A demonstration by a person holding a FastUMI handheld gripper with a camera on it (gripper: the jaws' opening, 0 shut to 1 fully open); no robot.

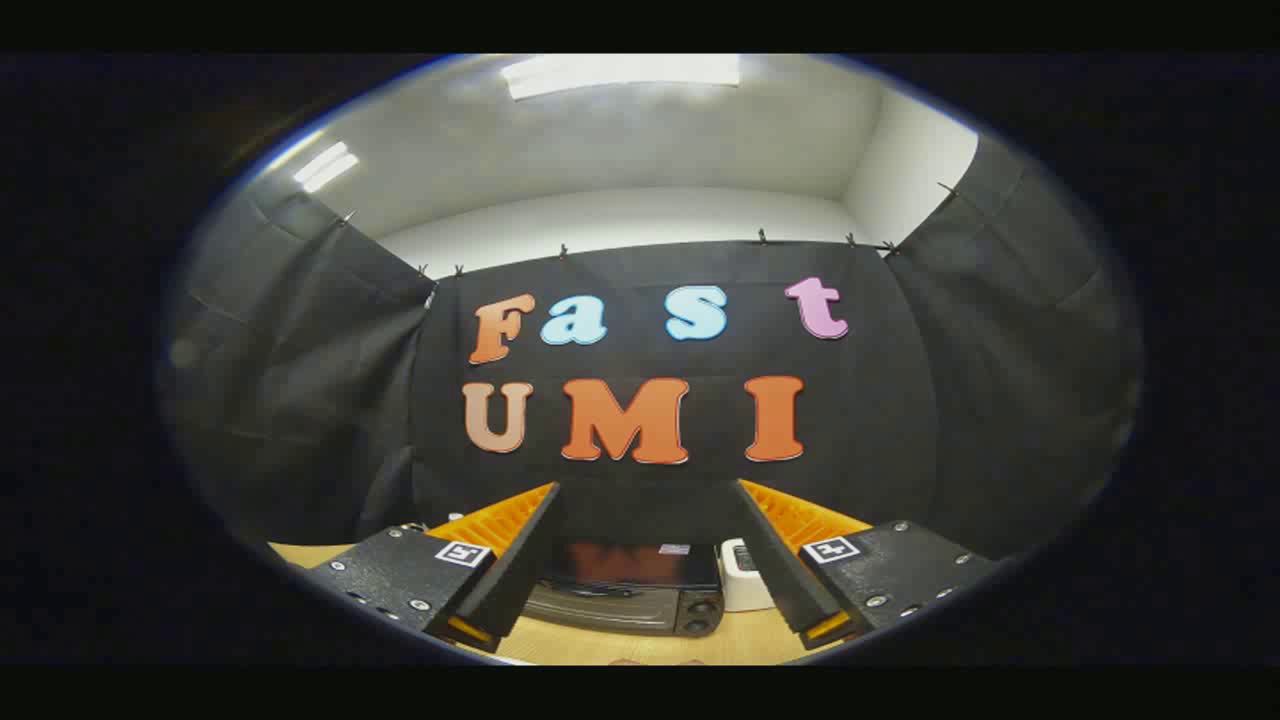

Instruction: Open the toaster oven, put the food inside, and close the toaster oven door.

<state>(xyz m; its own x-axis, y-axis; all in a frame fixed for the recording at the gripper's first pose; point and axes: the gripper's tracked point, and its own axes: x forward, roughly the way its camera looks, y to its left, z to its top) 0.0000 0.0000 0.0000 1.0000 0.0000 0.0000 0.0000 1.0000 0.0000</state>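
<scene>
Nothing of the task done yet, judging by how things lie. Left to right: pale wooden table at the near left, bare where it shows; then the tool, fingers spread wide apart, holding nothing, raised above the table and pointed toward the booth's back wall. Framed in the gap between the fingers and well beyond them, the boxy dark toaster oven with a glass-fronted door, standing on the table against the dark cloth; door apparently up and shut, handle bar running across its front, two round knobs stacked at its right end. Just to the right of the oven, touching or nearly so, a small white boxy object, partly hidden behind the right finger; too small to identify. Low down on the table nearest the tool, a sliver of something reddish, possibly the food, too cut off to tell. All three steps still ahead: opening the door, loading the food, closing up again.
</scene>
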